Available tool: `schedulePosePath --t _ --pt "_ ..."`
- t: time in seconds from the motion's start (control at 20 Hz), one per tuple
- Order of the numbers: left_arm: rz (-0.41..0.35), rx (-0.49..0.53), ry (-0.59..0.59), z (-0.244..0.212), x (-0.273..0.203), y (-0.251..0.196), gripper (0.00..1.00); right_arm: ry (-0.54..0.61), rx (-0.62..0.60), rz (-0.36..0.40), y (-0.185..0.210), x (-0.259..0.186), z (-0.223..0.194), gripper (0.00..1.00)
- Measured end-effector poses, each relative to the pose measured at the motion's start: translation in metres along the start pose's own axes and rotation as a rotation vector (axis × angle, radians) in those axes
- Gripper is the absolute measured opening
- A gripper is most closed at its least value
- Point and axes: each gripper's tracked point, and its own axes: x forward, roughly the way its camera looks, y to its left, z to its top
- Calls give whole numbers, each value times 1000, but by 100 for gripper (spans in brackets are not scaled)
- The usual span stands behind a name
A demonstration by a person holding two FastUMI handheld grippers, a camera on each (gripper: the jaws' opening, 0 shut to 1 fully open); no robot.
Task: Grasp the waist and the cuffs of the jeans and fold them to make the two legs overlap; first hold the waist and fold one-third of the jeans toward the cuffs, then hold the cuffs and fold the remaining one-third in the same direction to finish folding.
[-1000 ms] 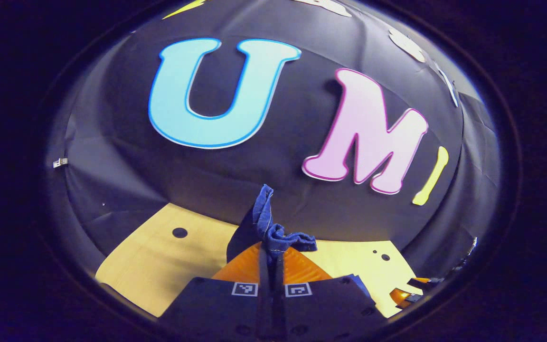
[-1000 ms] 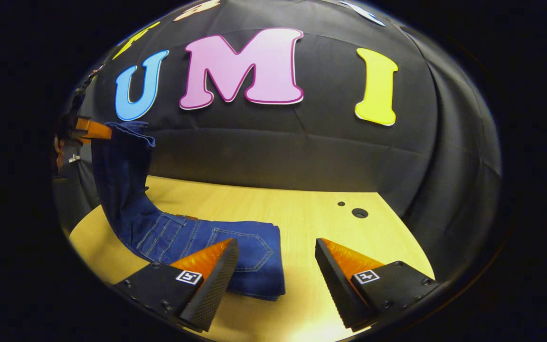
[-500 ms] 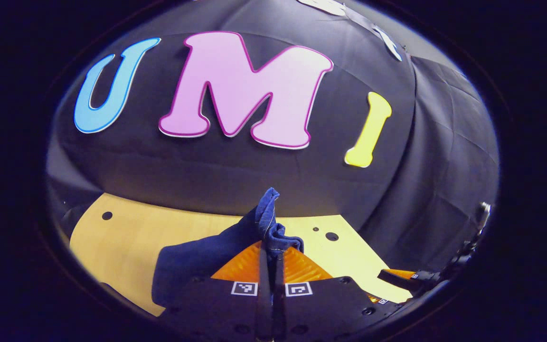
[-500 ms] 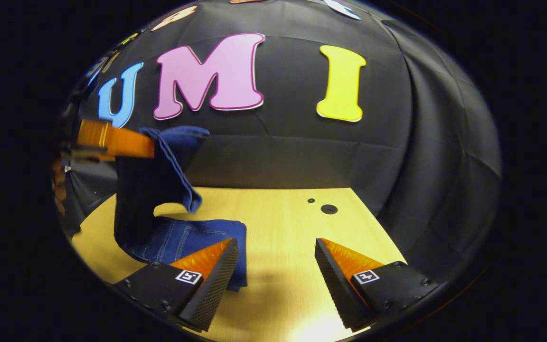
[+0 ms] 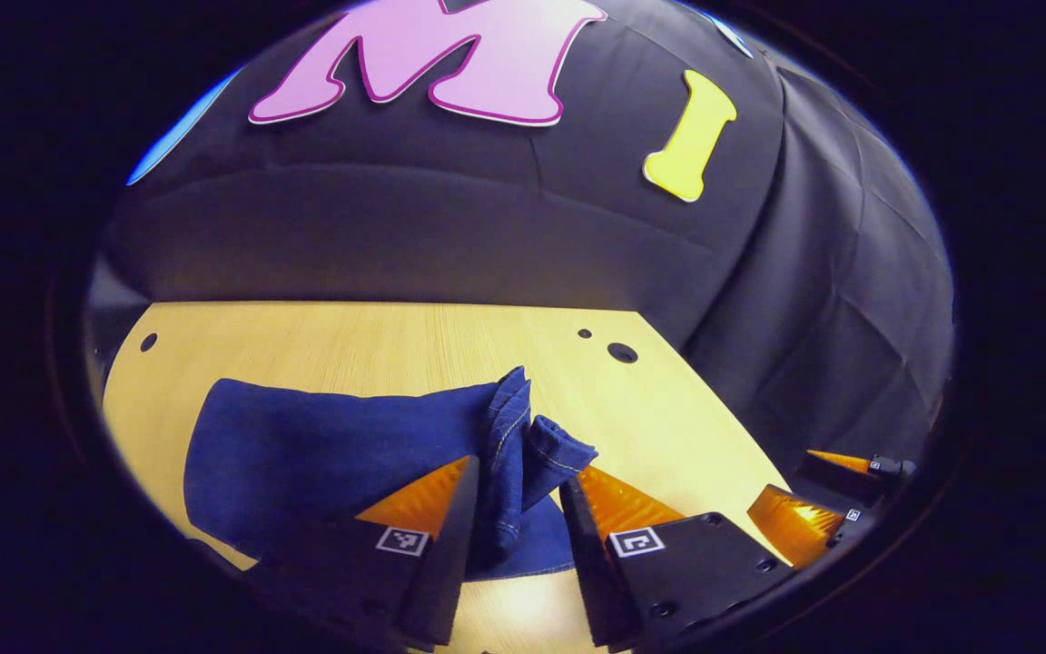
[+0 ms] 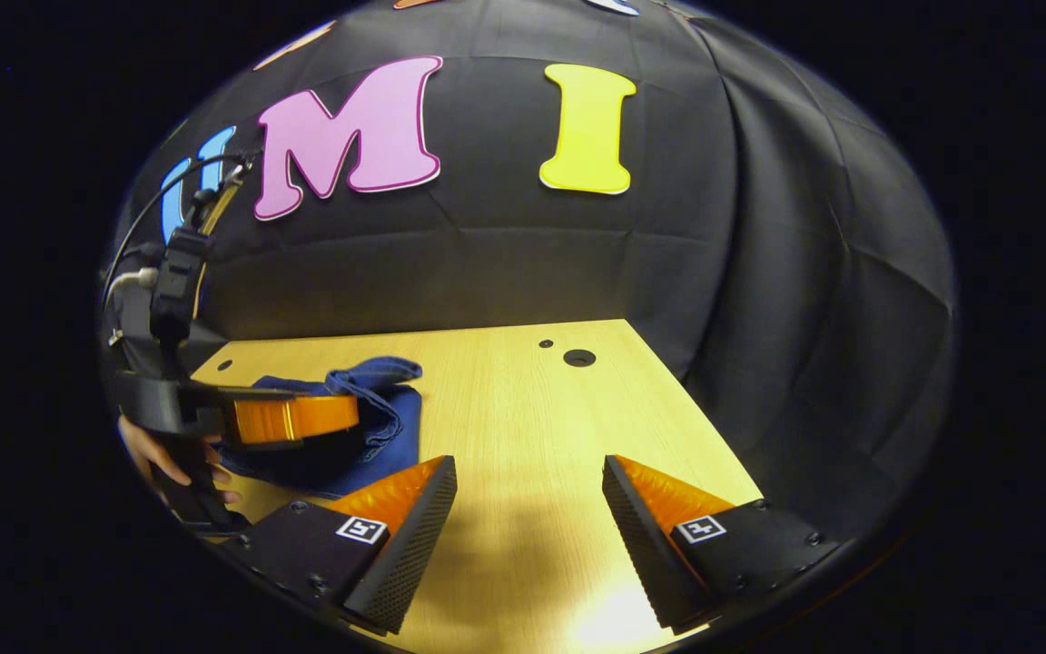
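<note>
Dark blue jeans (image 5: 305, 445) lie folded in a flat bundle on the light wooden table (image 5: 350, 336). Their cuffs (image 5: 523, 436) stand bunched up between the fingers of my left gripper (image 5: 518, 474), whose jaws are apart and low over the bundle. In the right gripper view the jeans (image 6: 391, 422) lie at the left, with the left gripper (image 6: 296, 418) resting over them and a hand (image 6: 151, 454) holding it. My right gripper (image 6: 527, 465) hovers open over bare wood to the right of the jeans, nothing between its fingers. It also appears low on the right of the left gripper view, right gripper (image 5: 814, 490).
The table (image 6: 523, 391) has a round hole (image 6: 578, 357) near its far right corner, hole (image 5: 621, 351), and a small one at the far left (image 5: 148, 341). Black cloth walls close the back and right sides.
My left gripper brought the raised cuffs down and to the right onto the folded jeans, then opened. The hanging leg now lies flat. My right gripper stayed open.
</note>
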Motion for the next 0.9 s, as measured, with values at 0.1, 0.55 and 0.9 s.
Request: schedulePosePath --t 0.1,0.55,0.9 --pt "-81 -19 2 -5 -21 -18 84 -9 5 15 7 -6 3 99" --pt "93 -8 -239 37 -196 57 97 -111 -12 106 60 -61 64 99" --pt "313 15 -498 92 -353 135 96 -349 -44 185 117 -160 192 99"
